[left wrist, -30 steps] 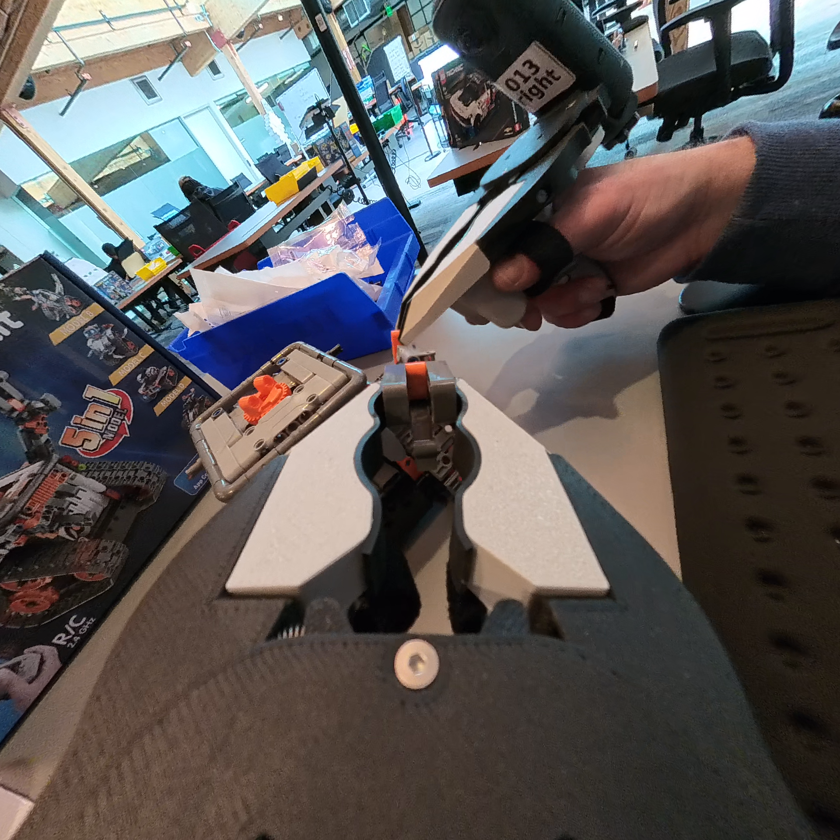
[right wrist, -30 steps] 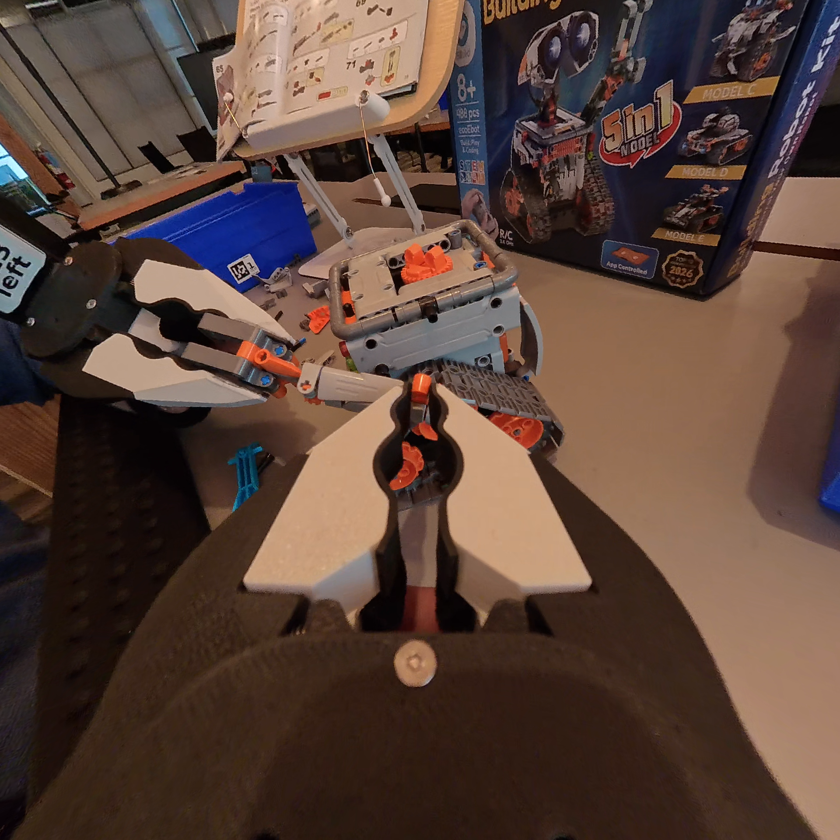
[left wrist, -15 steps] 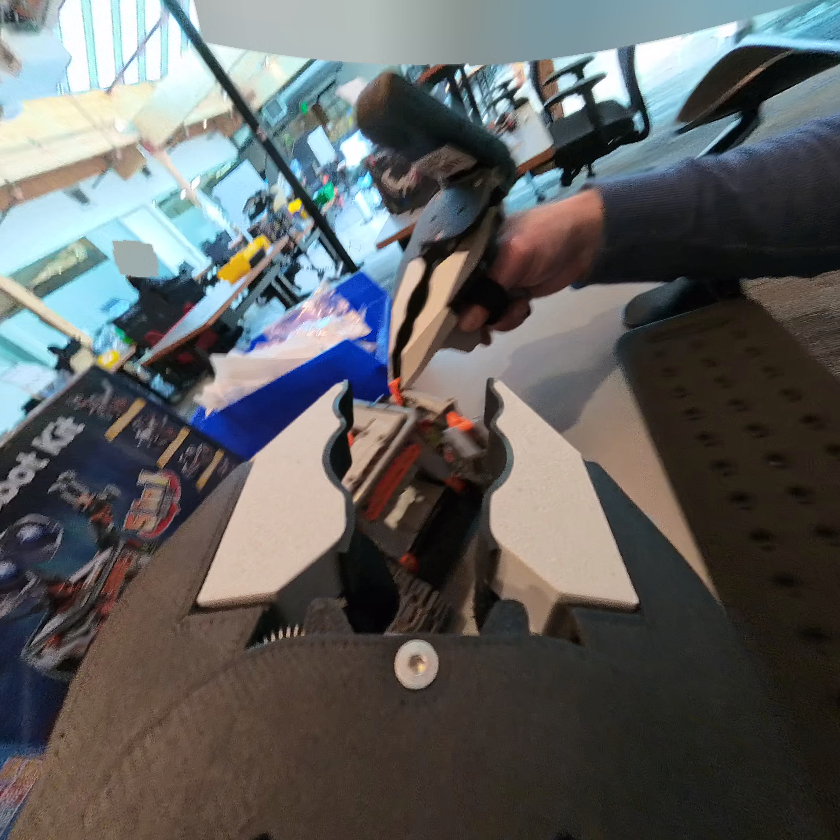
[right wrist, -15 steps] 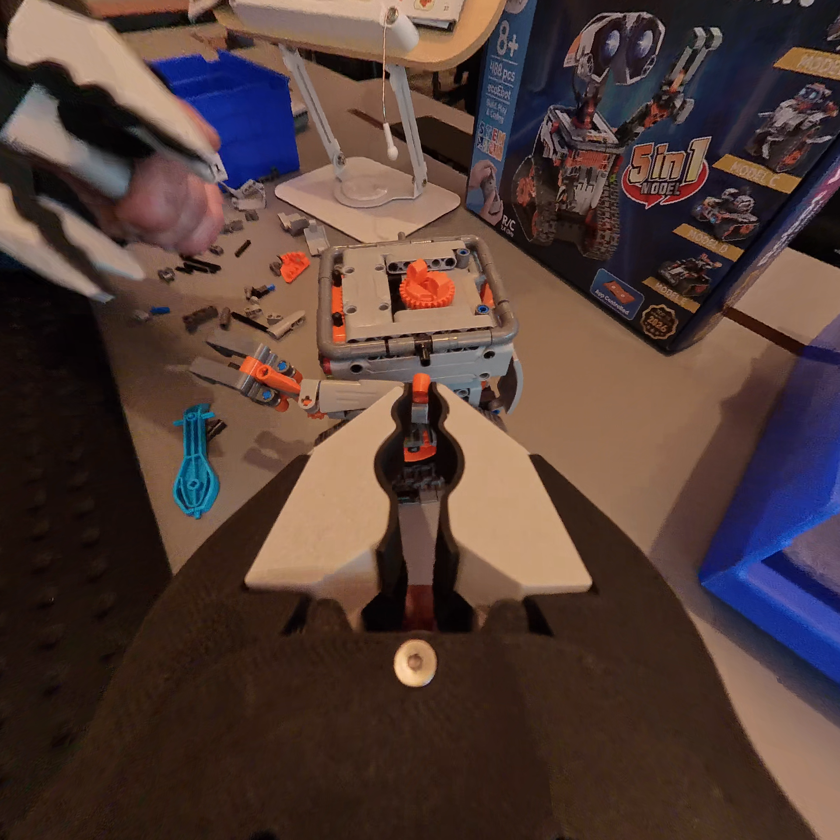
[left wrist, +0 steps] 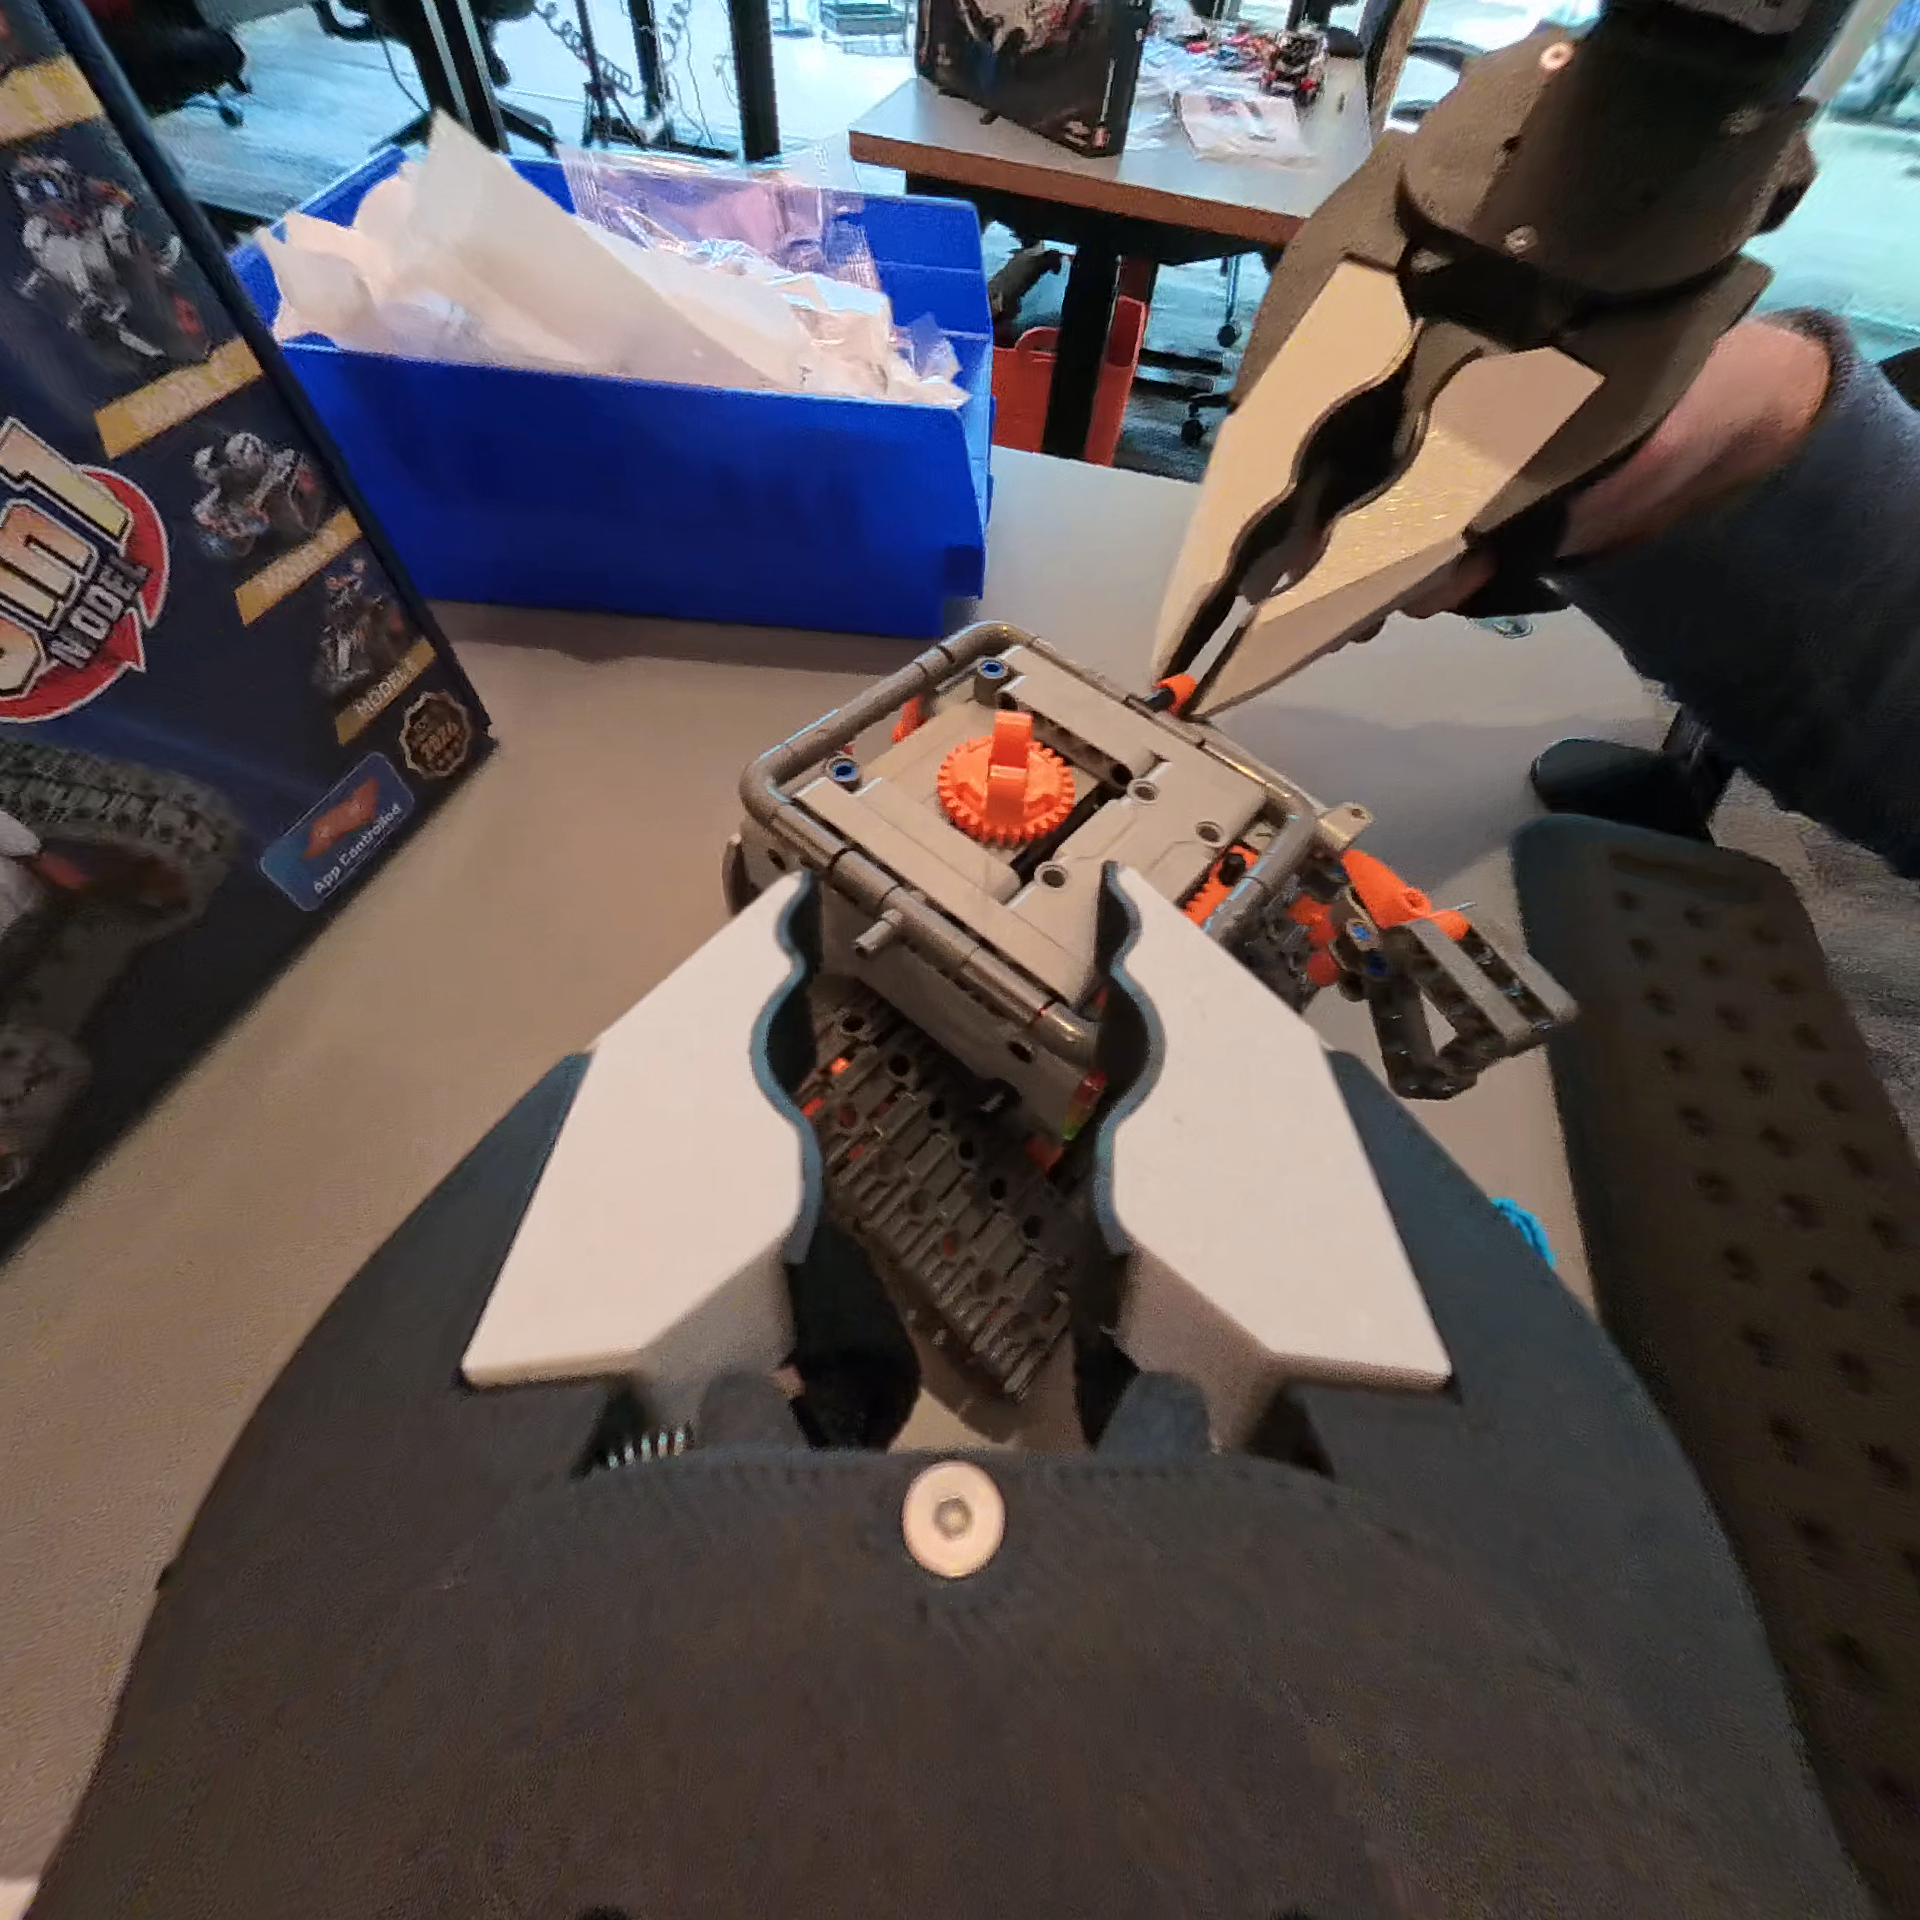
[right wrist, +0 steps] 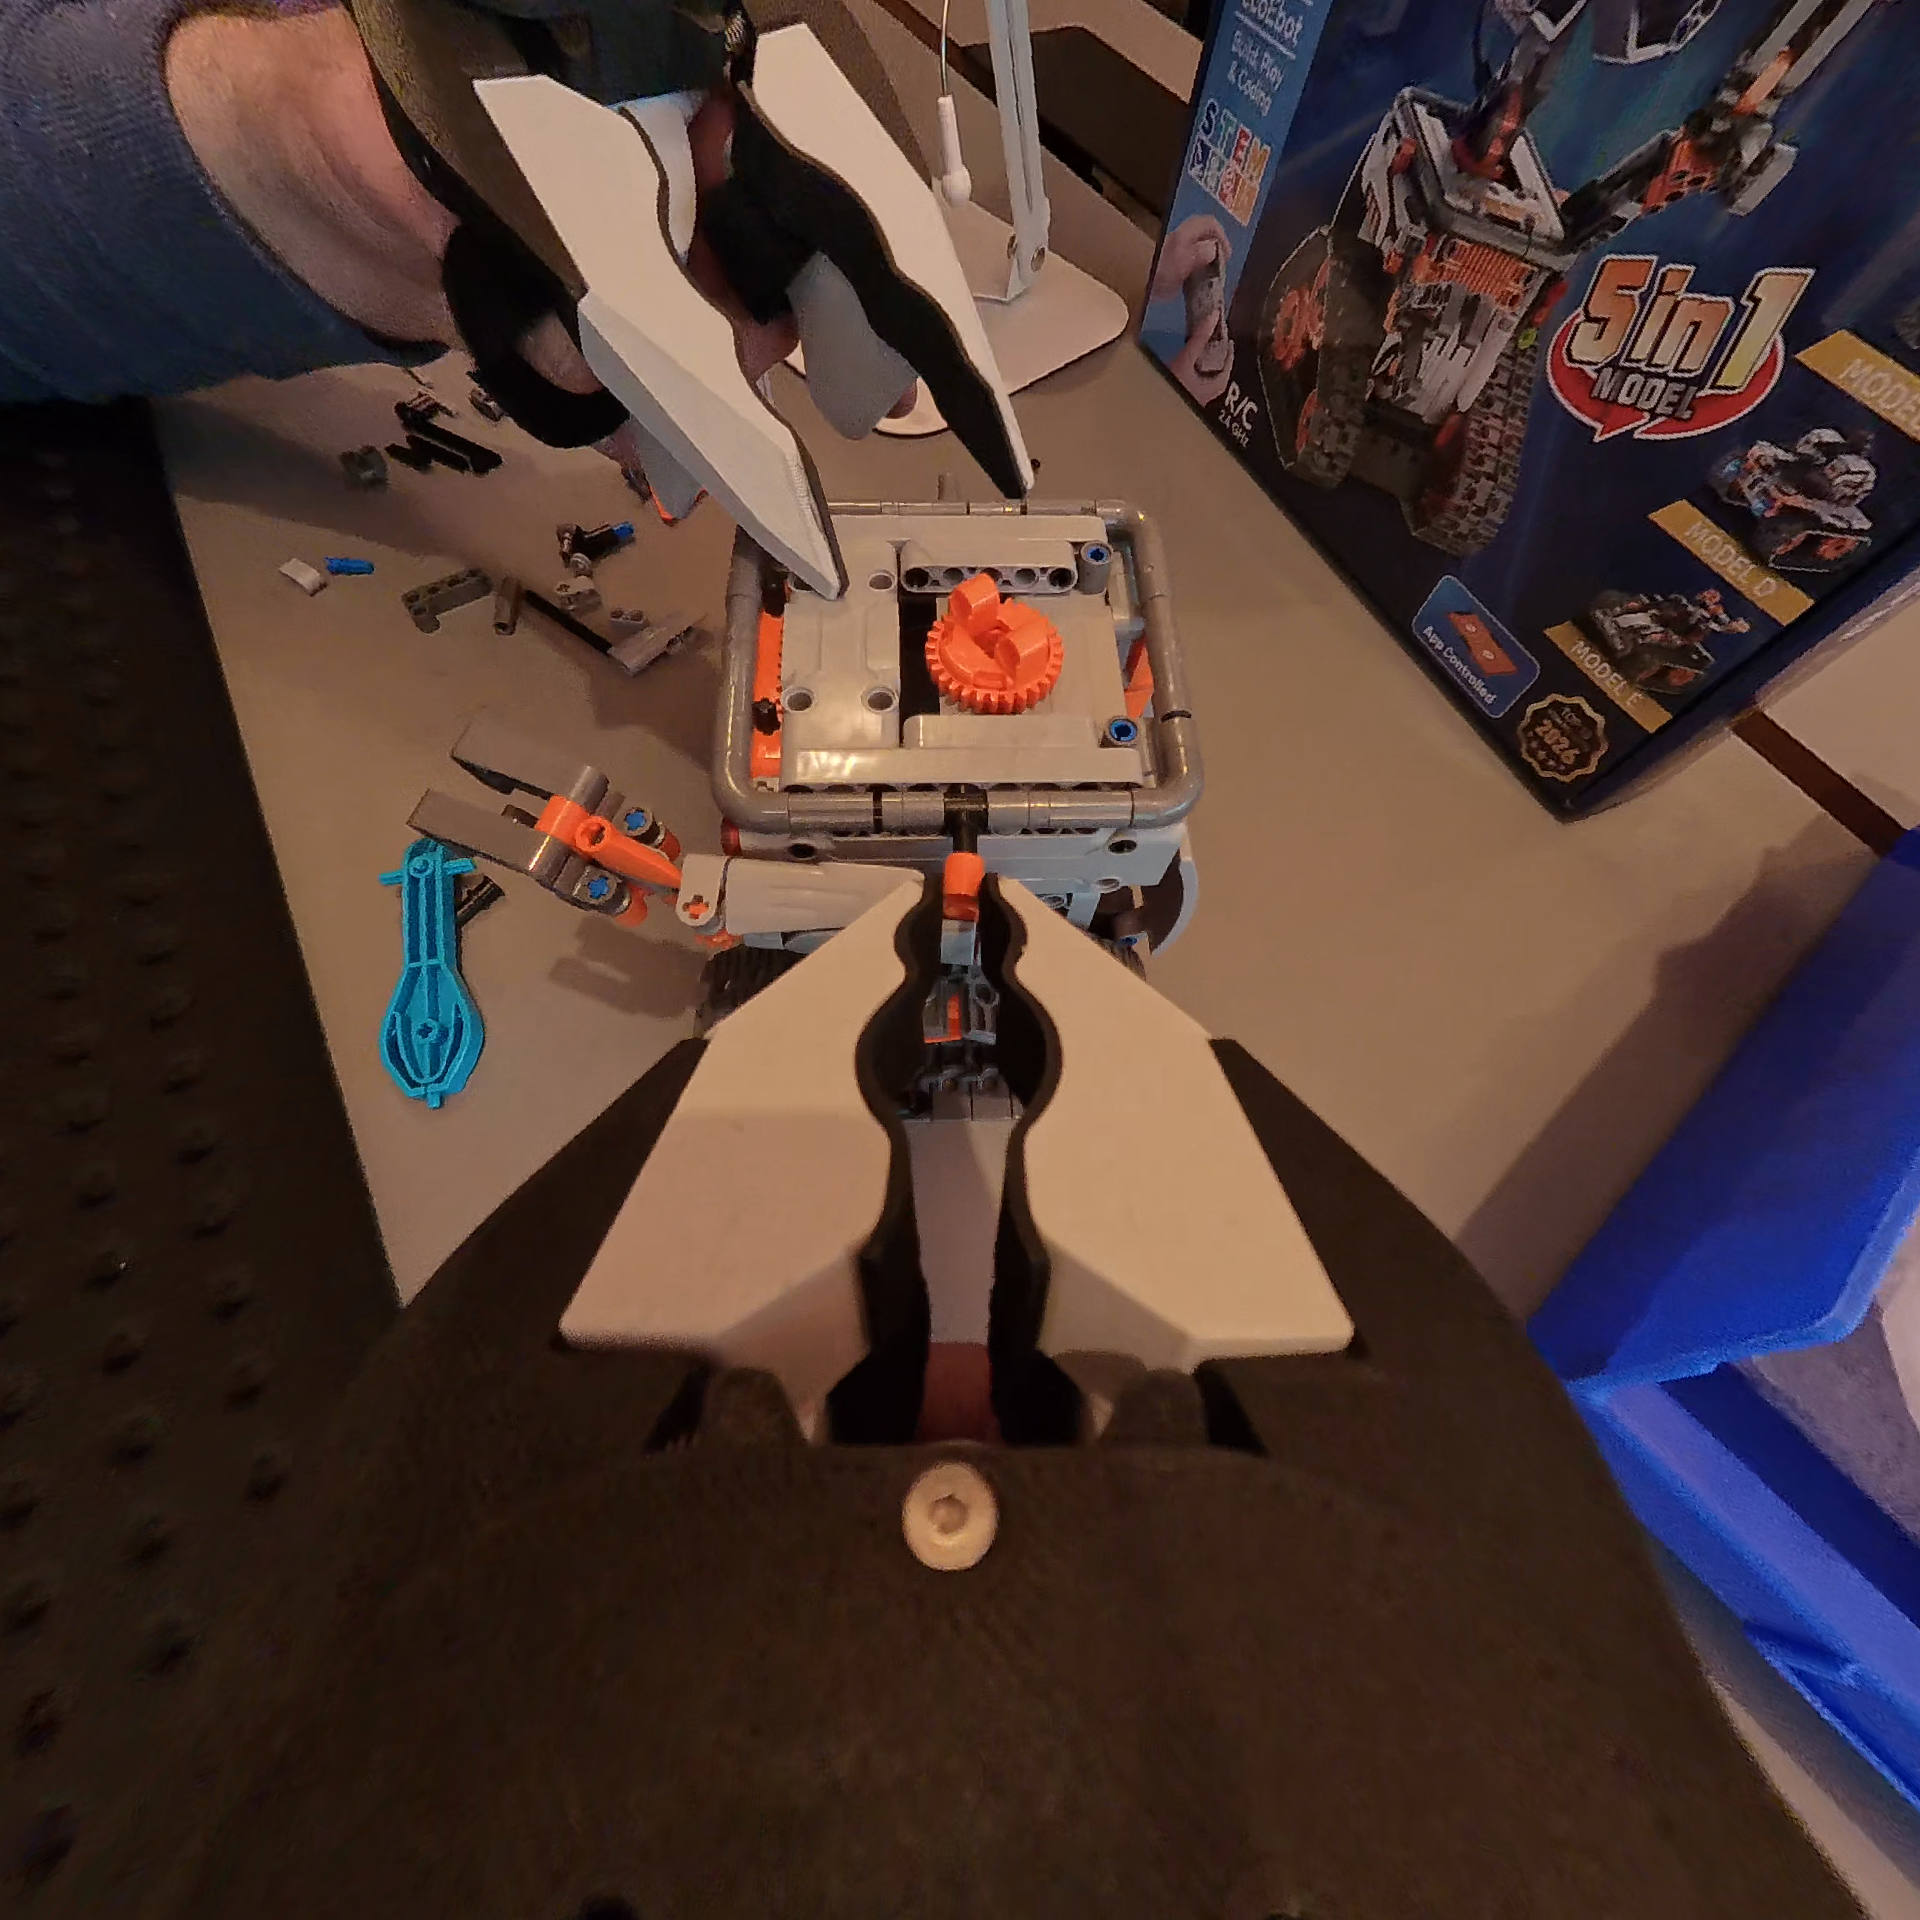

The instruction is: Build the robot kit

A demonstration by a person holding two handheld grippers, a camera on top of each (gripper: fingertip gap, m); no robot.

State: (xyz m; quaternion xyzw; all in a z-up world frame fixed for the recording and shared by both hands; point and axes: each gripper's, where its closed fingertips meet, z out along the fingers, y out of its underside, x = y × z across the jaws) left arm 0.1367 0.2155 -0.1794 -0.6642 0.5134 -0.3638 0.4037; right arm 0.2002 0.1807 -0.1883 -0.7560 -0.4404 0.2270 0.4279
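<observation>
Here left gripper [left wrist: 951, 935] gapes astride the model's [right wrist: 956, 665] rim; right gripper [right wrist: 961, 894] pinches an orange pin [right wrist: 958, 883].

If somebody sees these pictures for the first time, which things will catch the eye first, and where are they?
The grey brick-built robot body stands mid-table, with a bright orange gear on its top. The left claw is open, its tips at the body's far edge, while the right claw is shut on a small orange and grey piece at the near edge. A big dark blue toy box stands behind to the right.
</observation>
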